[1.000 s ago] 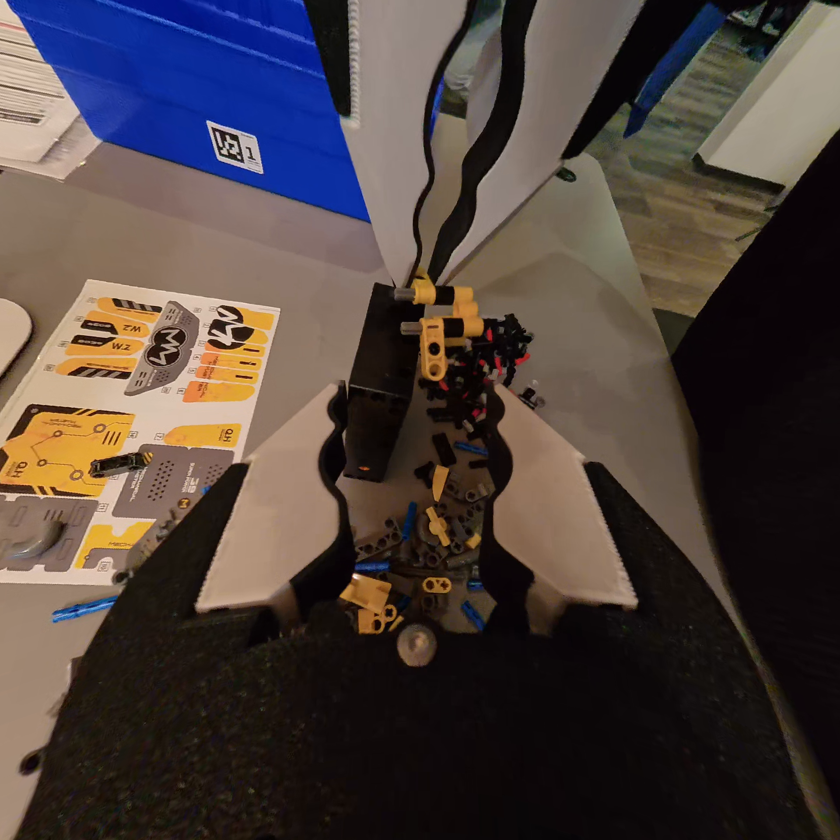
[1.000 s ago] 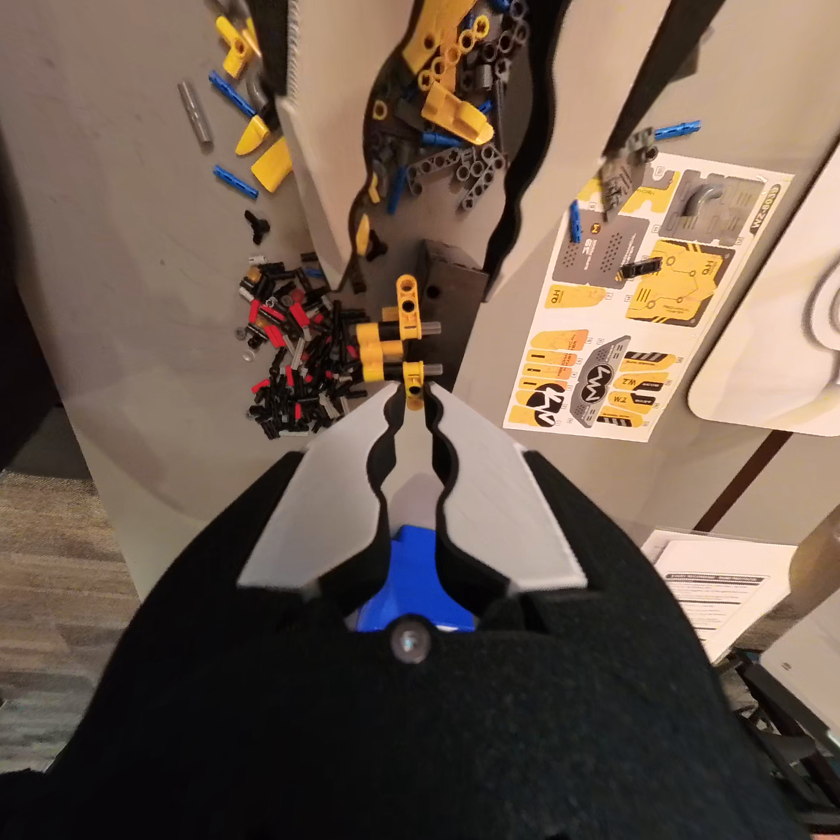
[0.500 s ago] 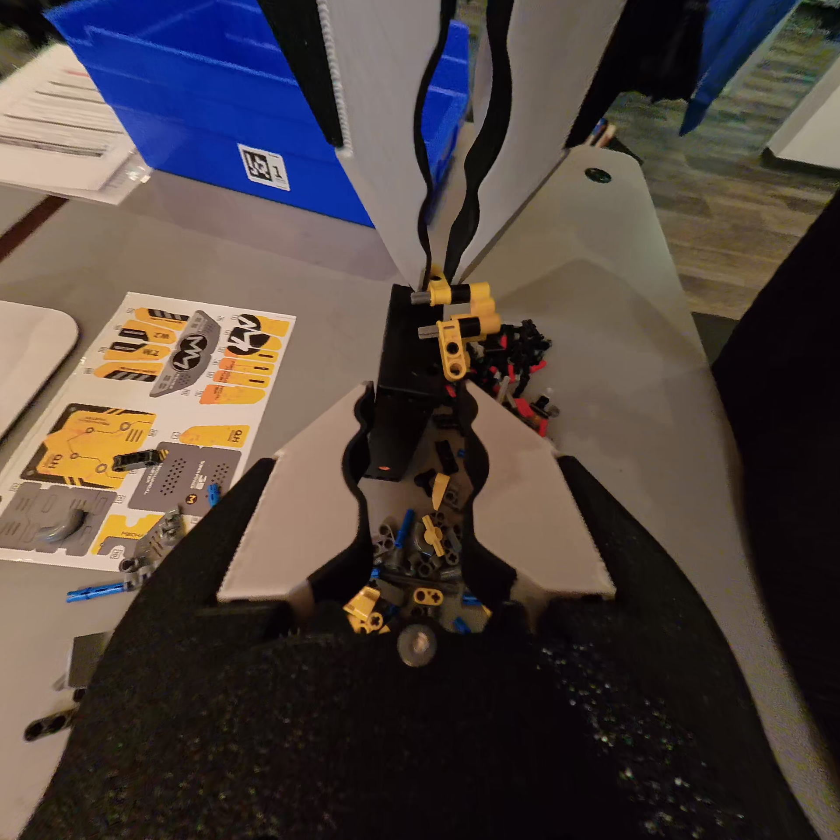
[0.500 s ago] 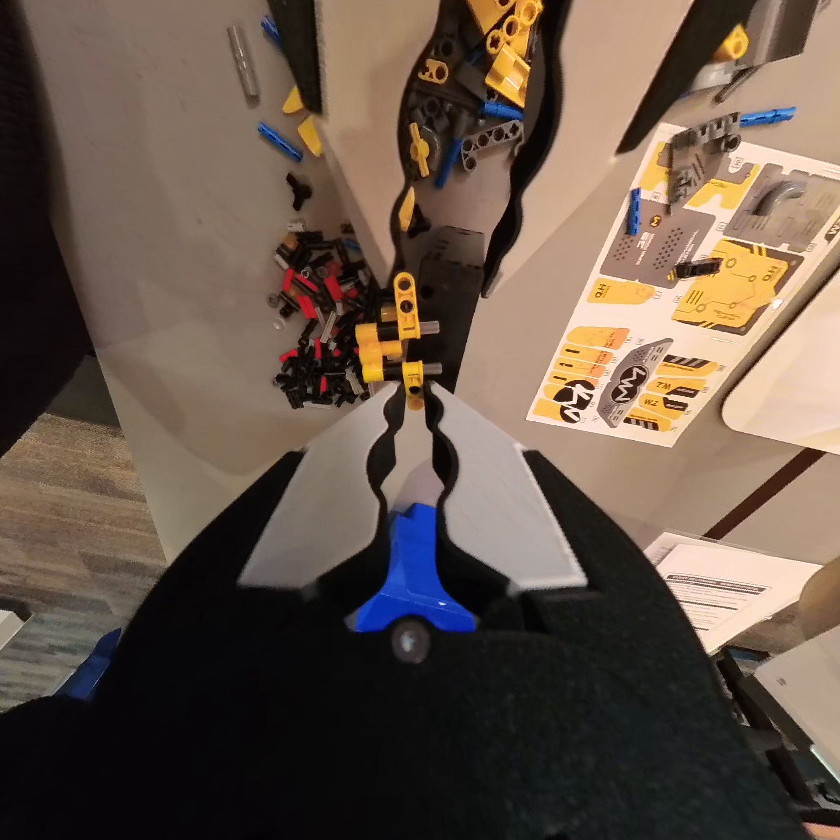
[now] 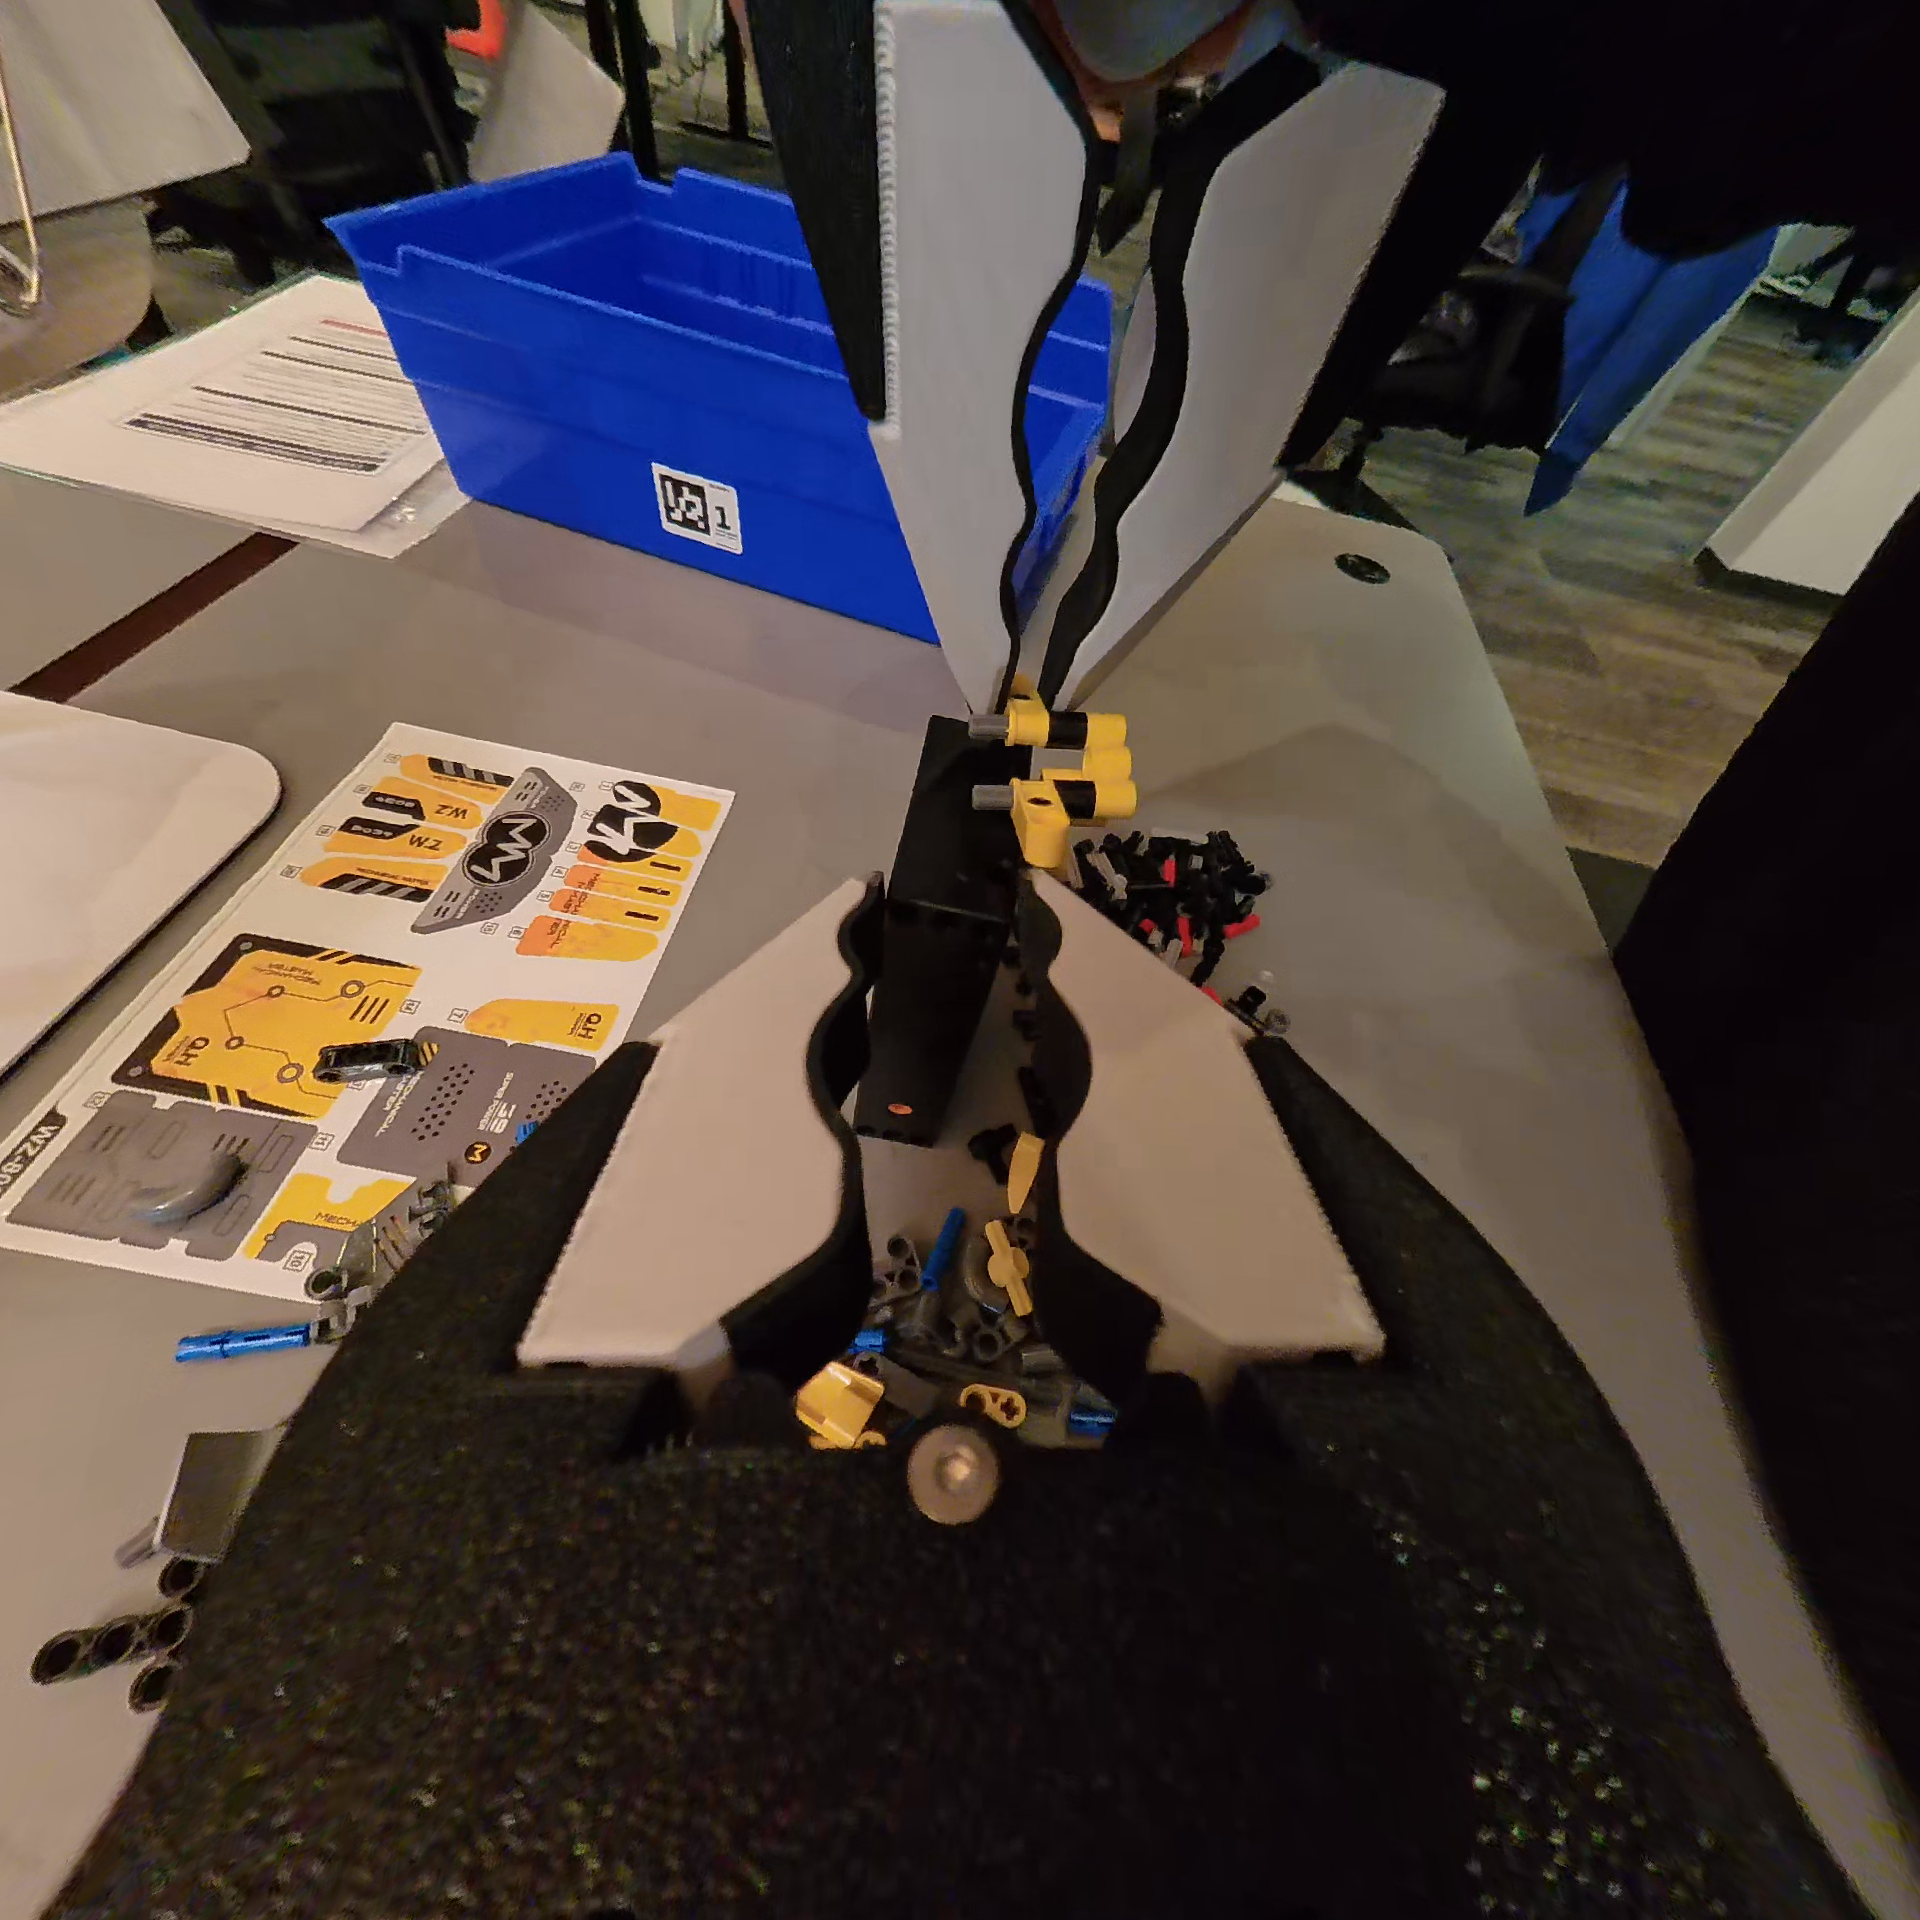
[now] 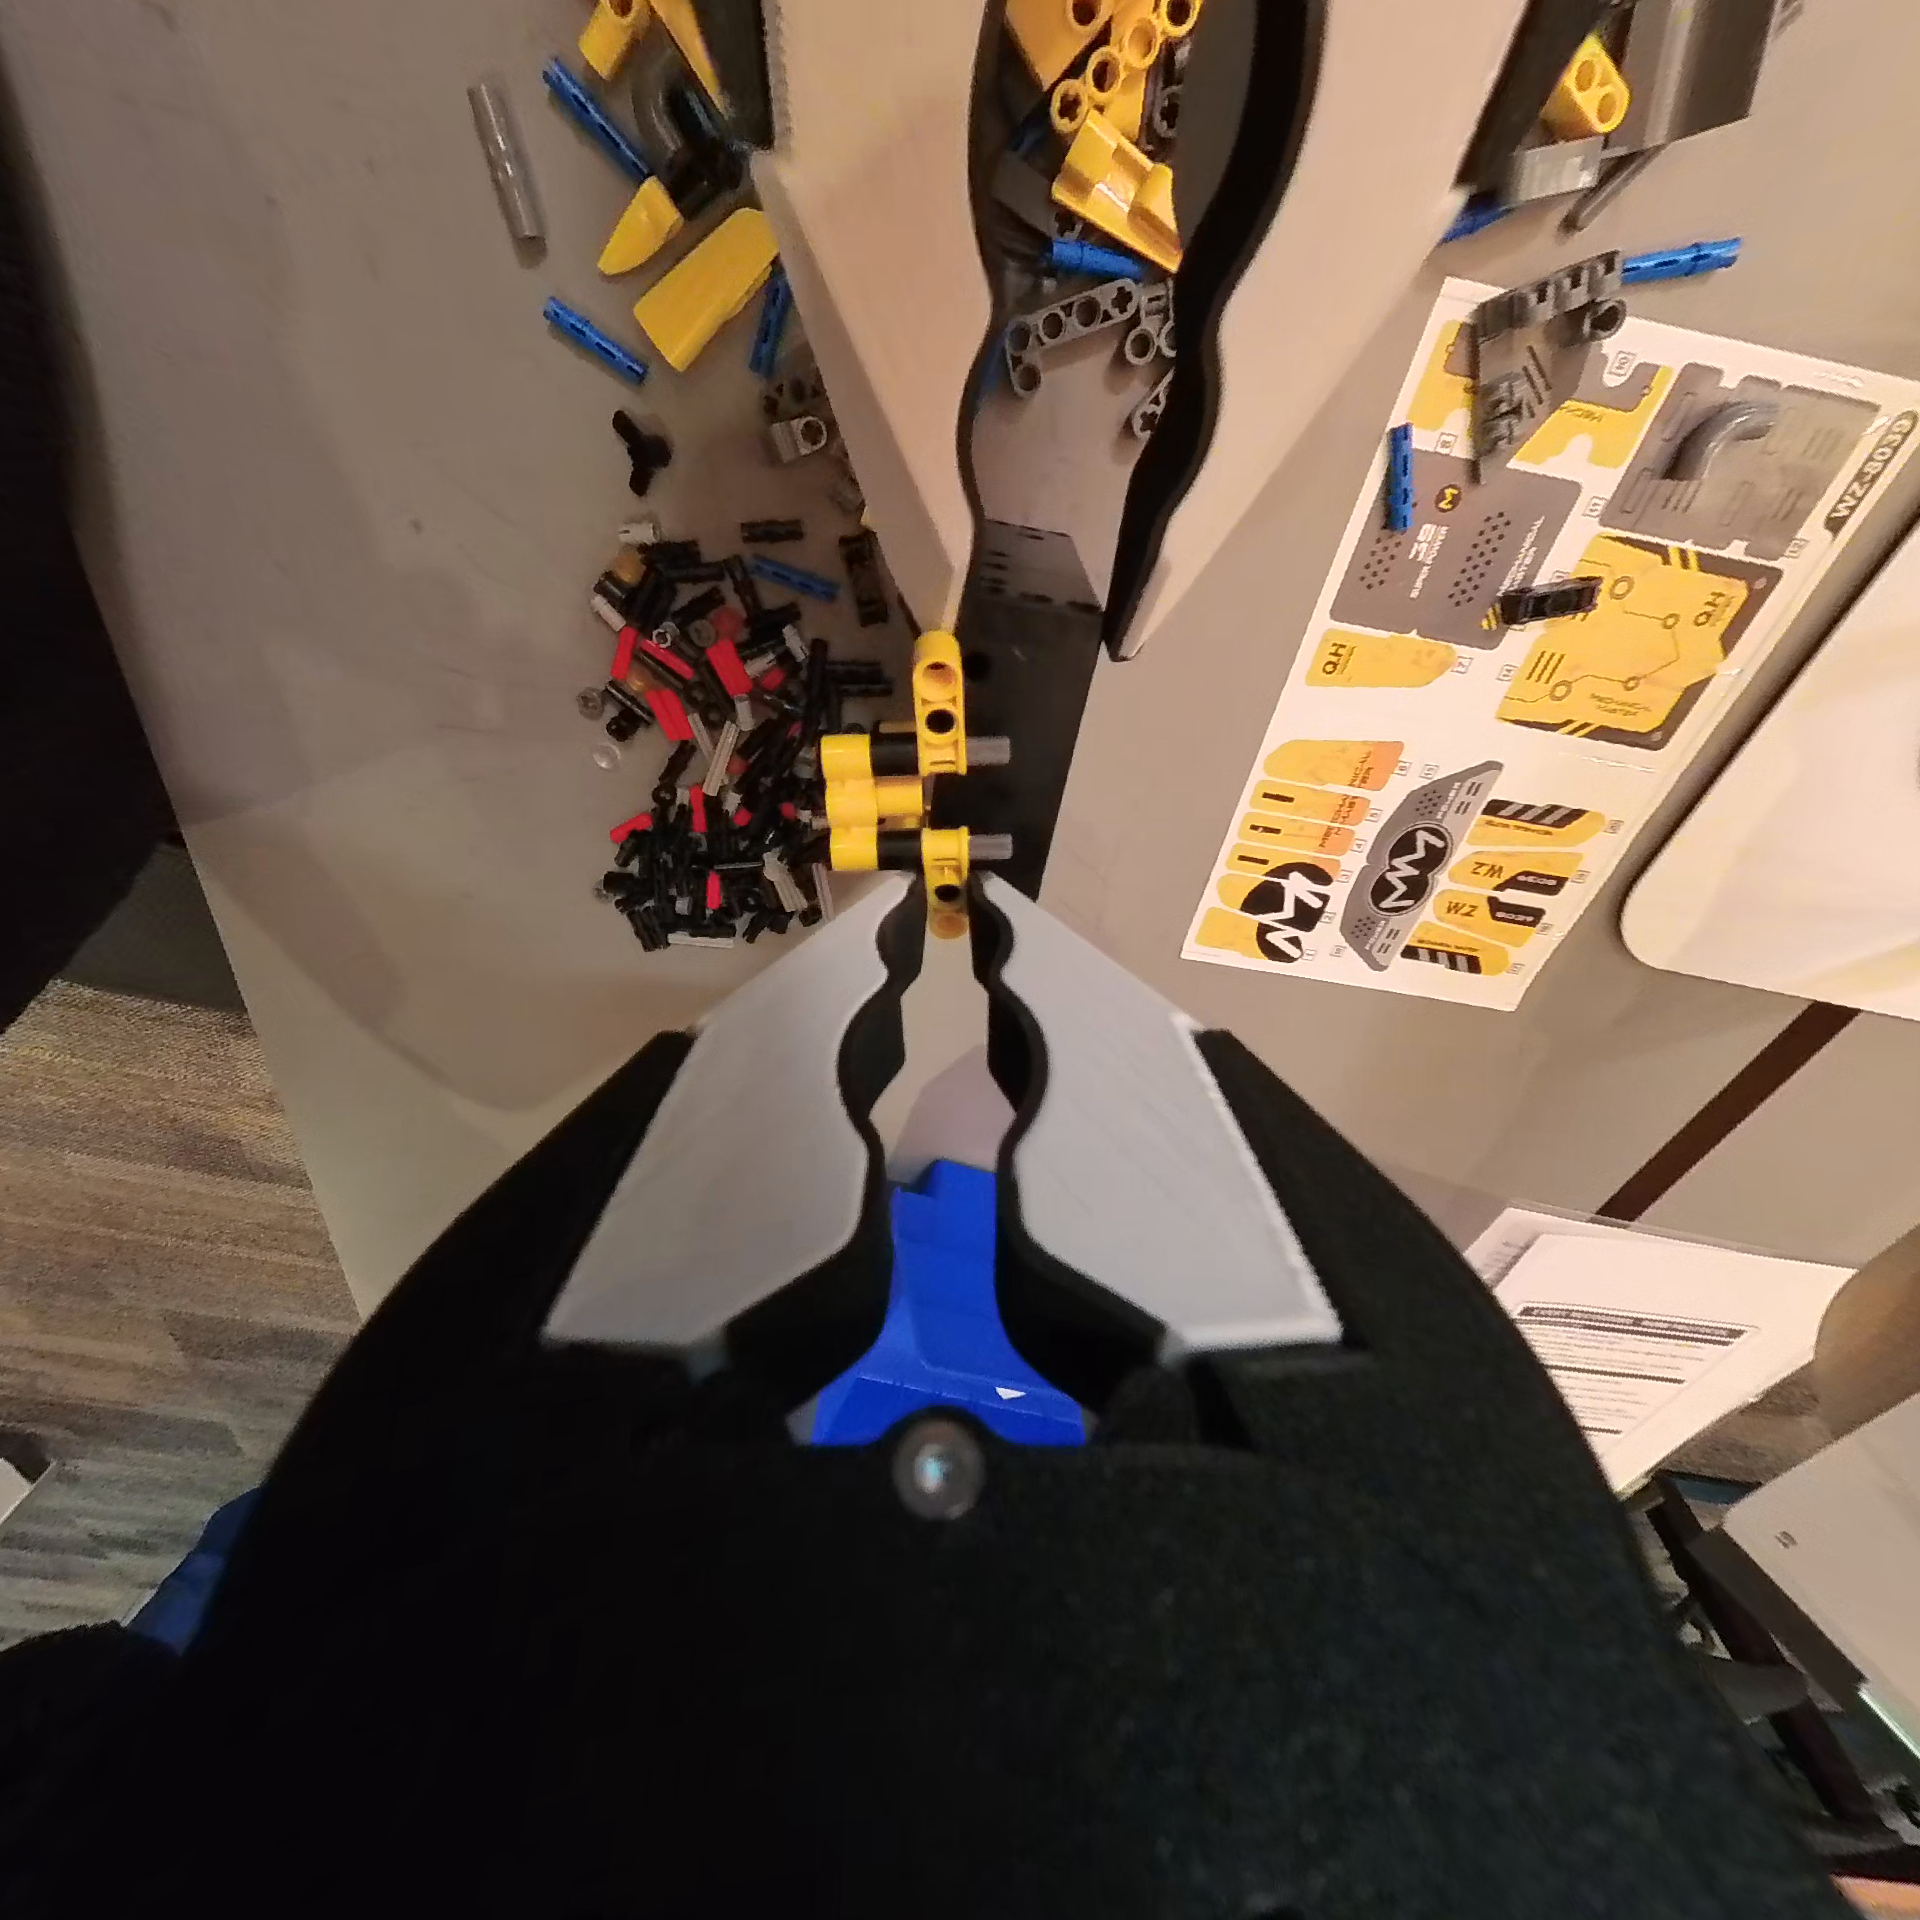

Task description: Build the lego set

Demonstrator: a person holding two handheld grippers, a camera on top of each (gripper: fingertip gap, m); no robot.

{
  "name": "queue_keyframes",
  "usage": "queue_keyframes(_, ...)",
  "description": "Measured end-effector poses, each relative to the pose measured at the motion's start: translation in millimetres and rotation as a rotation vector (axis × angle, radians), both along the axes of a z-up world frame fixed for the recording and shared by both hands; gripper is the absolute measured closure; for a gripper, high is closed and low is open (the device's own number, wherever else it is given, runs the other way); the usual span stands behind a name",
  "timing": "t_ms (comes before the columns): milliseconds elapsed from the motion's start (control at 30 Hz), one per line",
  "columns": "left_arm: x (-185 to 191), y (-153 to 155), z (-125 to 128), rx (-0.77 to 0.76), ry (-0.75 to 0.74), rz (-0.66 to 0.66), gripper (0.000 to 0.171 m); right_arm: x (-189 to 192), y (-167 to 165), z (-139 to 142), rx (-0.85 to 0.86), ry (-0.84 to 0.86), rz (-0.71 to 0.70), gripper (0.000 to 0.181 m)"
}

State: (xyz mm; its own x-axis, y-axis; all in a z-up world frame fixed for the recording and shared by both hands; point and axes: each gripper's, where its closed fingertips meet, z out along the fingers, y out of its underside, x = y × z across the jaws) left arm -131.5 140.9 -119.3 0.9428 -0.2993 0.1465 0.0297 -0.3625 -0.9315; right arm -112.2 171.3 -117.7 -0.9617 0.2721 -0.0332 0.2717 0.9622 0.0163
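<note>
A black block (image 5: 925, 1018) stands on the grey table (image 5: 520, 644). My left gripper (image 5: 951, 883) has a finger on each side of it, jaws drawn in close. A small yellow-and-black assembly (image 5: 1070, 790) with two grey axle ends sits against the block's far end. My right gripper (image 6: 945, 894) is shut on the assembly's yellow end piece (image 6: 943, 883). In the right wrist view the assembly (image 6: 883, 790) lies just ahead of my fingertips, with the block (image 6: 1039, 623) between the left gripper's (image 6: 1029, 623) fingers. The right gripper (image 5: 1029, 675) comes down from above in the left wrist view.
A pile of small black and red pins (image 5: 1174, 894) lies right of the block. Loose yellow, grey and blue pieces (image 5: 935, 1340) lie under my left gripper. A sticker sheet (image 5: 416, 987) and a white tray (image 5: 94, 852) lie left, a blue bin (image 5: 644, 343) behind. There is about 4 cm between the tips of the two grippers.
My left gripper's jaws have narrowed from wide open to close around the black block, and its view has tilted up. The right gripper still holds the yellow assembly in place.
</note>
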Motion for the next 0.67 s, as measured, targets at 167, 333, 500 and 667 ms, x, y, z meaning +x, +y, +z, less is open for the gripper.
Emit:
queue_keyframes(167, 0.3, -1.9, -2.6, -0.015, -0.006, -0.010, 0.145, -0.9, -0.2, -0.1, -0.011, 0.007, -0.005, 0.174)
queue_keyframes(333, 2.7, -1.6, -2.9, -0.005, 0.024, -0.014, 0.139, -1.6, -0.1, -0.3, -0.028, 0.020, -0.014, 0.174)
queue_keyframes(500, 4.9, 1.8, -1.0, 0.014, 0.024, -0.007, 0.136, -1.7, 0.0, -0.5, -0.047, 0.028, -0.023, 0.174)
queue_keyframes(667, 3.5, 4.0, 0.5, 0.028, 0.022, 0.014, 0.140, -1.6, 0.1, -0.6, -0.060, 0.038, -0.032, 0.174)
